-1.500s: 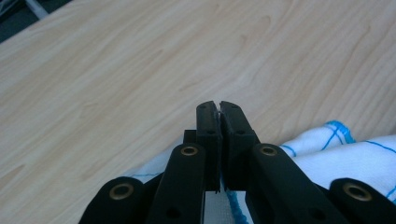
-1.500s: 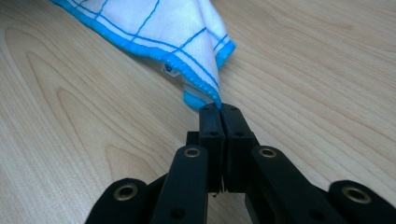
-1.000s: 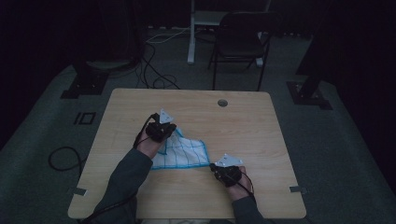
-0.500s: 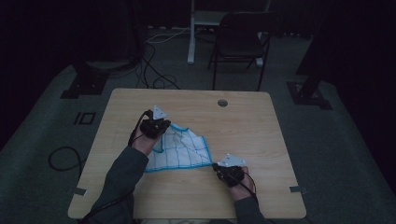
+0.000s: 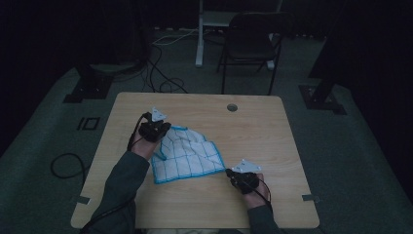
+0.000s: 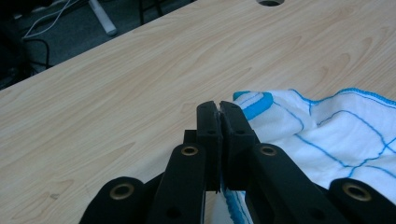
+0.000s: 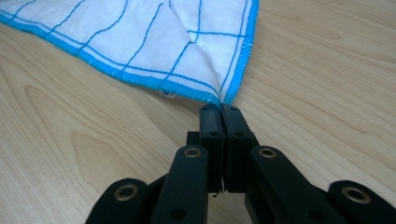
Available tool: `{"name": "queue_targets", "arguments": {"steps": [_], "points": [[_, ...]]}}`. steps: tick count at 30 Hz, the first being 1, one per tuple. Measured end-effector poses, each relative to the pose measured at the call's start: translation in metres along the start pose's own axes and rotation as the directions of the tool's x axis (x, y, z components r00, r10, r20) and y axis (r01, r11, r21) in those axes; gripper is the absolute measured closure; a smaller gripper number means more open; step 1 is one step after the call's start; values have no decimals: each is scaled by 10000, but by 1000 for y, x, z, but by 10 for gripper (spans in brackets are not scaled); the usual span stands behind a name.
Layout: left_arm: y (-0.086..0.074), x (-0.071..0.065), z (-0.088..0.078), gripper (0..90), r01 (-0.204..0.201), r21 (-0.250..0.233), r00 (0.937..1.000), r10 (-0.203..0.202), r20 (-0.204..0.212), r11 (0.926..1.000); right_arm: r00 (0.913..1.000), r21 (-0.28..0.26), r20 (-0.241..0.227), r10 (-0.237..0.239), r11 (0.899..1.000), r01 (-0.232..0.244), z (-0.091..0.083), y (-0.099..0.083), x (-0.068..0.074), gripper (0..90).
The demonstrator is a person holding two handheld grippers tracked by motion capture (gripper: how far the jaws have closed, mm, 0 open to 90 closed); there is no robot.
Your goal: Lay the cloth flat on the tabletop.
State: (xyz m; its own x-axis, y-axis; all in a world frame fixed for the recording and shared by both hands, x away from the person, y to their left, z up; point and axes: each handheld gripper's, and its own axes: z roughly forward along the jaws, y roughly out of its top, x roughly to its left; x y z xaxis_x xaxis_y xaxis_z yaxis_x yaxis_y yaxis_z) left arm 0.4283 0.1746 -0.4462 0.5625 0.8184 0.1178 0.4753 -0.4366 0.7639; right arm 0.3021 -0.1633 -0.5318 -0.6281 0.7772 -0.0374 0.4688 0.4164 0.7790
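Pinching the cloth [image 5: 187,156] on the table [image 5: 253,131], we hold its far-left corner in our left gripper [image 6: 219,108], near-right corner in our right gripper [image 7: 221,110]; both pinched corners stay hidden between pressed-together jaws.

Light wooden table [image 5: 272,146], pale grain, round cable hole [image 5: 232,107] near far edge. White cloth [image 5: 187,156] with blue grid lines and blue stitched hem lies on it left of centre (rumpled, one part folded over, not flat). Table stands on dark floor [image 5: 350,161].
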Motion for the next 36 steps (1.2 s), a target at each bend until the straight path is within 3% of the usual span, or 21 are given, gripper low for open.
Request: {"name": "queue_targets", "arguments": {"steps": [18, 29, 33, 36], "points": [[-17, 17, 2, 881, 357, 371, 9992, -350, -204, 9987, 9979, -51, 534, 368, 9993, -365, -8, -3, -18, 893], [-26, 23, 5, 881, 575, 530, 9983, -568, -151, 9969, 9946, -179, 795, 663, 9977, -651, -14, -4, -29, 894], [-30, 28, 6, 881, 949, 486, 9954, -955, 100, 9943, 9931, -260, 890, 769, 9969, -749, -17, -5, -34, 896], [-34, 28, 8, 881, 950, 581, 9954, -957, 85, 9938, 9918, -293, 977, 826, 9964, -801, -19, -5, -36, 896]]}}
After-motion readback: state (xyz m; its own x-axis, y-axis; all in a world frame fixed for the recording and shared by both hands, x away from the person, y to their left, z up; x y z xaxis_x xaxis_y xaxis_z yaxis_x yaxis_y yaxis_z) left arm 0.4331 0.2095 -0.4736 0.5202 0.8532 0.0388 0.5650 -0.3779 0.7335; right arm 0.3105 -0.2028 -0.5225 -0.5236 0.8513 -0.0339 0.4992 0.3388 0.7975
